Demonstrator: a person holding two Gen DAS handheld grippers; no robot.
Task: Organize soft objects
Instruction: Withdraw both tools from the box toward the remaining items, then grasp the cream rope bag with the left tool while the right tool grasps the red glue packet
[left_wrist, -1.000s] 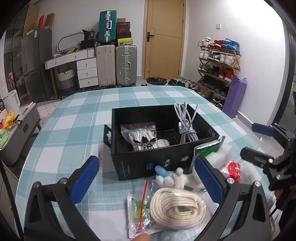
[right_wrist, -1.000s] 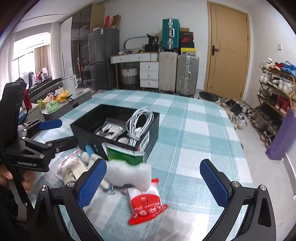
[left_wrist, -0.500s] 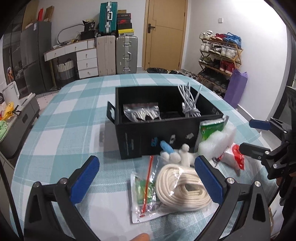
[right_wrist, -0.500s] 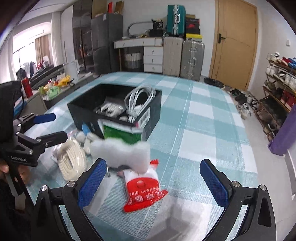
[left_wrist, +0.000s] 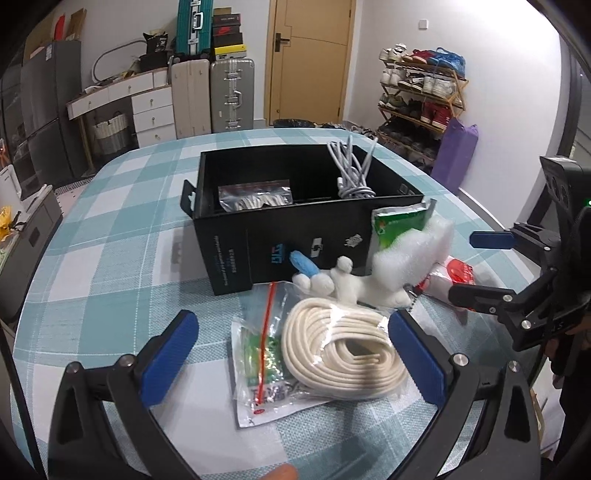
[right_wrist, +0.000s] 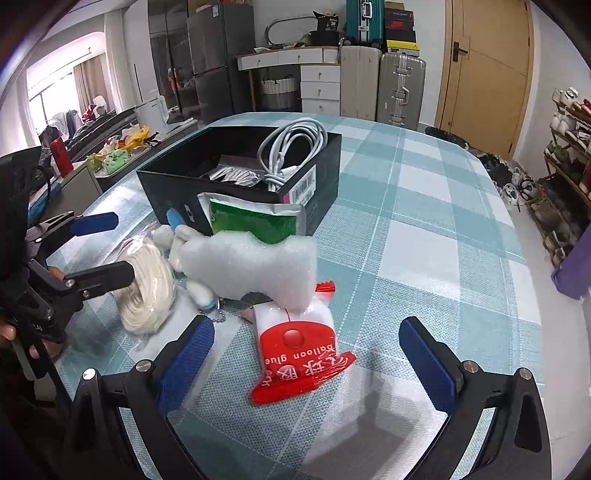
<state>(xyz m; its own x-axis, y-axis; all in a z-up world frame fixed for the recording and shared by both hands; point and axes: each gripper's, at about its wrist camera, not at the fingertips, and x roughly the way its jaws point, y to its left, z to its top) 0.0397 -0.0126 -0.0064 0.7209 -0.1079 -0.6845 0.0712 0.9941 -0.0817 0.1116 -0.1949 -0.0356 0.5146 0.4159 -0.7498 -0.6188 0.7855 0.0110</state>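
Left wrist view: my left tongs (left_wrist: 291, 354) stand spread, empty, over one bagged coil of cream rope (left_wrist: 341, 350) and one small zip bag (left_wrist: 264, 350). One black box (left_wrist: 280, 236) behind holds one grey cable bundle (left_wrist: 352, 171) and one silvery pouch (left_wrist: 255, 194).

Right wrist view: my right tongs (right_wrist: 308, 354) gape, empty, over one red balloon-glue packet (right_wrist: 301, 354). One white foam piece (right_wrist: 255, 266) and one green packet (right_wrist: 255, 221) block the box; one plush toy (right_wrist: 181, 240) lies beside the rope.
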